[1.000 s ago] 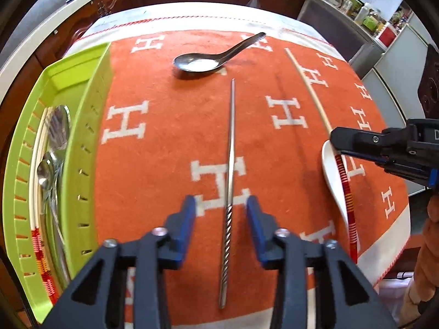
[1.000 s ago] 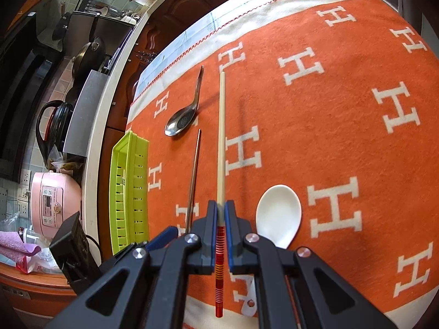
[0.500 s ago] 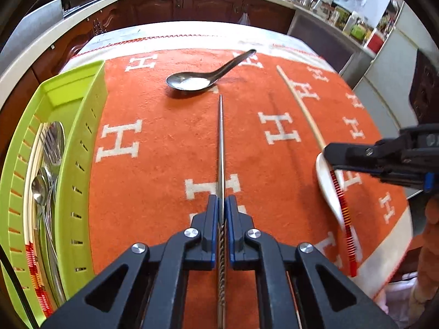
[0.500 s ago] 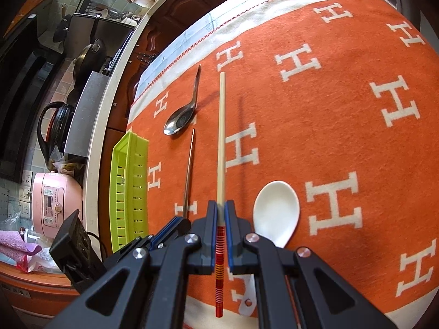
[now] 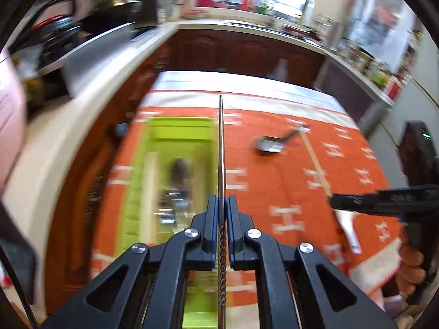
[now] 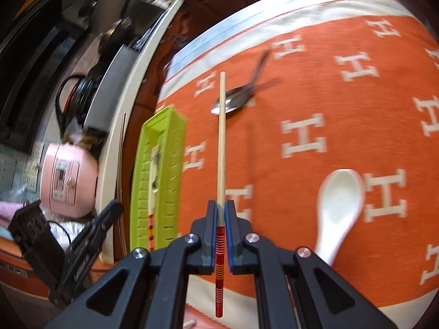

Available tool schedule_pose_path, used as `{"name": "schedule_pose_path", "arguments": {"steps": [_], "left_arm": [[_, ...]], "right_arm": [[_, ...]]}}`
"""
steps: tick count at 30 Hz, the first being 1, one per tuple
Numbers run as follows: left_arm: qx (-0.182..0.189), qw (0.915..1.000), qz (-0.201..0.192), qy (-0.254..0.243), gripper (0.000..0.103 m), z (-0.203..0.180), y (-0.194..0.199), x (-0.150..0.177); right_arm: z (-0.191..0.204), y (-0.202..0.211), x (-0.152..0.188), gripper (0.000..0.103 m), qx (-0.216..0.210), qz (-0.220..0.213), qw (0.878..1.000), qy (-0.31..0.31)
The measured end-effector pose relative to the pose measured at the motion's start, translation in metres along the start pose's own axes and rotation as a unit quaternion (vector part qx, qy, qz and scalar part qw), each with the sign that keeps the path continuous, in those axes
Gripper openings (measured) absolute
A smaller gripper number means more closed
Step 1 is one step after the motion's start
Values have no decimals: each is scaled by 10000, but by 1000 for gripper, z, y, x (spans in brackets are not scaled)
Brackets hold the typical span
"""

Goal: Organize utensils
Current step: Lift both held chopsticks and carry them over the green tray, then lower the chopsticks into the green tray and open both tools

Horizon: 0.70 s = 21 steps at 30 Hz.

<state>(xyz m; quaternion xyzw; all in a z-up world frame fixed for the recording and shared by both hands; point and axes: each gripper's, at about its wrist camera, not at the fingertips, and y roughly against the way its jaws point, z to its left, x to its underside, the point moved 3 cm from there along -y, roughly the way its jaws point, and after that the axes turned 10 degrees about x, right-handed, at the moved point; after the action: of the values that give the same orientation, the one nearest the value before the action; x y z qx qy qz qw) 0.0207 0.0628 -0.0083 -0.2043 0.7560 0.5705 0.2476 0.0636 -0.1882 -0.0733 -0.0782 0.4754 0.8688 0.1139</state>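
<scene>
Over an orange cloth [image 6: 343, 104], the left gripper [image 5: 221, 213] is clamped on a thin metal chopstick [image 5: 221, 148], low centre of its view, above the green tray [image 5: 181, 128] at centre left. The right gripper [image 6: 221, 216] pinches a wooden chopstick [image 6: 221, 137] near its red-banded end. Both sticks look light and stiff — the steel one probably slippery, best held on its twisted grip. A metal spoon [image 6: 233, 101] and a white spoon [image 6: 340, 200] lie on the cloth.
</scene>
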Motion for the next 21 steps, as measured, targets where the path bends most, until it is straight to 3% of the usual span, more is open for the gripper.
{"name": "schedule_pose_path", "arguments": {"steps": [4,11,21], "left_arm": [[-282,9992,205,206,3,35,-13,7],[-546,9976,333,246,4,56,-30,18],[-564,9960,17,693,9,82,-3,21]], "right_arm": [[41,-17,2,5,-110,225,9991,347],[102,-51,1,5,-160,518,9964,653],[144,-102,3,5,-2,887,9926,830]]}}
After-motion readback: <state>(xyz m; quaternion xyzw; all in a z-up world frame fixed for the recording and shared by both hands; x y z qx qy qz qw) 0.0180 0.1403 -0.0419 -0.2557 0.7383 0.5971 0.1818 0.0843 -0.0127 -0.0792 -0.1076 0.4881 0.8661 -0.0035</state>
